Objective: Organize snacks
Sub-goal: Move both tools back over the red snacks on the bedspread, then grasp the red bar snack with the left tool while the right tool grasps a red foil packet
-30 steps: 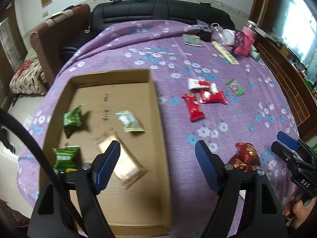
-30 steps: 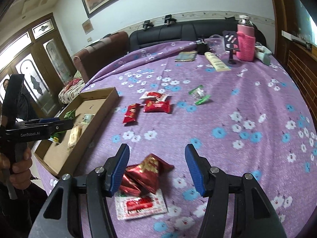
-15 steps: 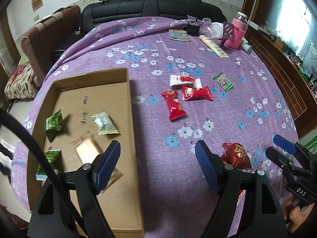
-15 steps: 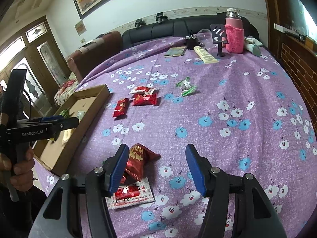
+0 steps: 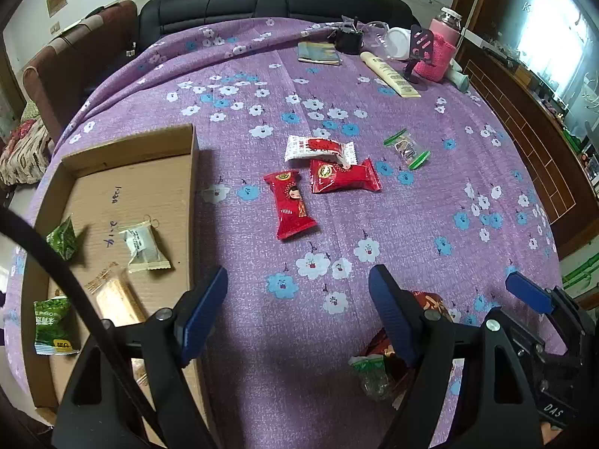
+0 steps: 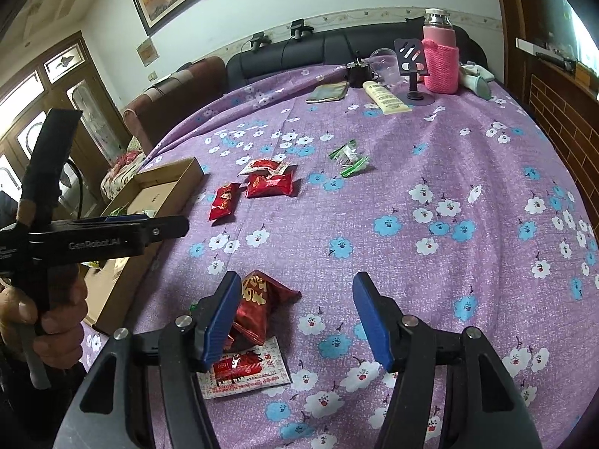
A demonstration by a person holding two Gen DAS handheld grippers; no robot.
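The right tool point(image 6: 294, 316), its jaws opening with nothing between them, hangs just beside a crumpled dark-red snack bag point(image 6: 262, 305) near the edge of the purple-clothed surface point(image 6: 449, 157), apparently lining up a pickup. The left tool point(image 5: 297, 308), spread wide and empty, hovers between the cardboard tray point(image 5: 192, 187), where several sorted snacks lie, and the red packets point(image 5: 318, 183) awaiting collection mid-cloth.
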